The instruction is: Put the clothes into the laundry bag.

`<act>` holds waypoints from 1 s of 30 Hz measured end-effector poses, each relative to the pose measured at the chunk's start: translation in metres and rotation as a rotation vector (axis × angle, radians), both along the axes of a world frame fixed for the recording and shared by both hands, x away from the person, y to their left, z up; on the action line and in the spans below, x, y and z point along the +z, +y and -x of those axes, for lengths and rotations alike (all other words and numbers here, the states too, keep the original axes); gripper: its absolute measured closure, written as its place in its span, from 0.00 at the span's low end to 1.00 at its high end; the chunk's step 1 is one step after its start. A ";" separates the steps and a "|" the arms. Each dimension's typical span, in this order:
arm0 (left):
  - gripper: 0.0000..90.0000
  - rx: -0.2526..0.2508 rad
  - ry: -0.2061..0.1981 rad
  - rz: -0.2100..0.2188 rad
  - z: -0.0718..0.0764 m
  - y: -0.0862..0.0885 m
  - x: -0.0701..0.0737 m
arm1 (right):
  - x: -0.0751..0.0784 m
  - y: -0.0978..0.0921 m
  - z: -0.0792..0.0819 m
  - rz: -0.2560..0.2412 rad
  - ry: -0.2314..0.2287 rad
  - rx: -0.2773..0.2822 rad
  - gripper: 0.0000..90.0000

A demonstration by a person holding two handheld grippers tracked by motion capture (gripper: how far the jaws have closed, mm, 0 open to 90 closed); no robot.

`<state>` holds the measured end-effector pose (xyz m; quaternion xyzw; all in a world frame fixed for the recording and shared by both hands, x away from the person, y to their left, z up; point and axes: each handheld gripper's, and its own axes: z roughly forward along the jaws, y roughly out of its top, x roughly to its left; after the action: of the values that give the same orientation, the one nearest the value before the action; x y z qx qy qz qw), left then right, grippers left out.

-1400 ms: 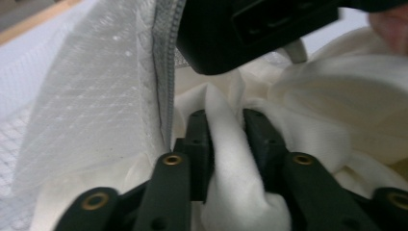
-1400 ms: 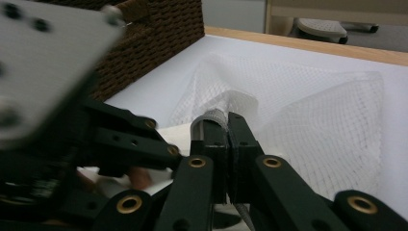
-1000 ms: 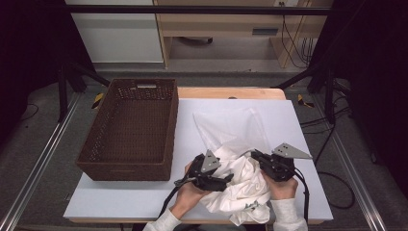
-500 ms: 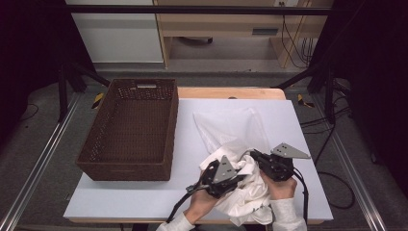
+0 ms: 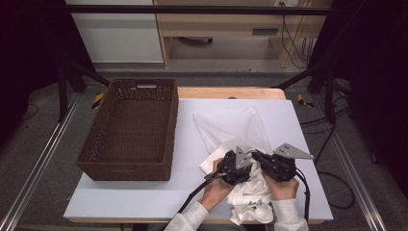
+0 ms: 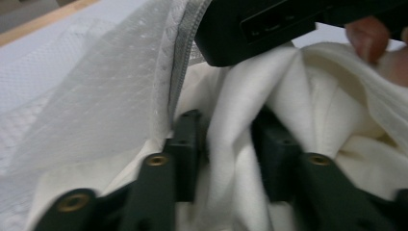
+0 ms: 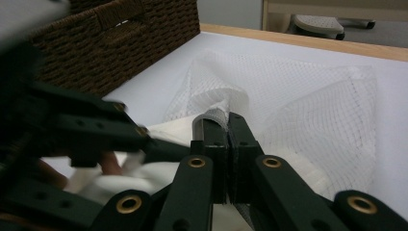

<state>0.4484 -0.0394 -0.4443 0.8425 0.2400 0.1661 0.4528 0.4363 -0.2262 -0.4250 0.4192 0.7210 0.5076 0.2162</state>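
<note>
Your right tool (image 7: 226,126) is clamped on the zippered rim of the mesh laundry bag (image 5: 235,126), and your left tool (image 6: 226,144) has its jaws around a fold of the white garment (image 5: 248,190), not fully pinched. The garment lies mostly outside the bag at the near edge of the bench (image 5: 192,144). Judged from this, bagging has barely begun, and the wicker basket (image 5: 130,132) holds nothing.

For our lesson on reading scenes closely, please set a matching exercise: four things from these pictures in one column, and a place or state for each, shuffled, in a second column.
Things:
1. wicker basket
2. mesh bag
3. left gripper
4. right gripper

Places or states:
A. jaws apart, with a fold of white cloth between them
B. shut on the zipper edge of the netting
C. empty, at the table's left side
D. see-through white netting, spread beyond the cloth

Pairs: 1-C, 2-D, 3-A, 4-B
</note>
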 end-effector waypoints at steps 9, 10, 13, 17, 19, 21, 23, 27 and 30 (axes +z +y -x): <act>0.21 0.014 0.077 0.045 -0.009 0.078 0.002 | -0.002 0.003 0.000 0.020 0.001 0.002 0.99; 0.20 0.016 0.113 0.044 -0.013 0.079 -0.004 | -0.002 0.003 -0.001 0.026 0.001 0.007 0.99; 0.20 -0.021 0.211 0.035 -0.021 0.069 -0.026 | -0.004 0.006 -0.001 0.040 0.001 0.006 0.99; 0.41 -0.049 0.221 0.026 -0.015 0.059 -0.030 | -0.005 0.005 -0.002 0.046 0.006 0.000 0.99; 0.59 -0.050 0.209 0.052 -0.009 0.061 -0.025 | -0.005 0.005 -0.002 0.044 0.006 -0.006 0.99; 0.70 -0.044 0.171 0.059 0.001 0.062 -0.018 | -0.004 0.005 -0.002 0.039 0.004 -0.005 0.99; 0.73 -0.046 0.117 0.057 0.013 0.061 -0.007 | -0.004 0.006 -0.002 0.036 0.002 -0.006 0.99; 0.73 -0.085 0.040 0.090 0.033 0.057 0.018 | -0.004 0.006 -0.002 0.026 0.002 -0.005 0.99; 0.70 -0.104 0.002 0.116 0.045 0.046 0.031 | -0.003 0.005 -0.002 0.004 0.002 0.003 0.99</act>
<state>0.4035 0.0065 -0.4137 0.8262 0.2057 0.1274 0.5087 0.4380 -0.2215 -0.4281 0.4184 0.7227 0.5062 0.2155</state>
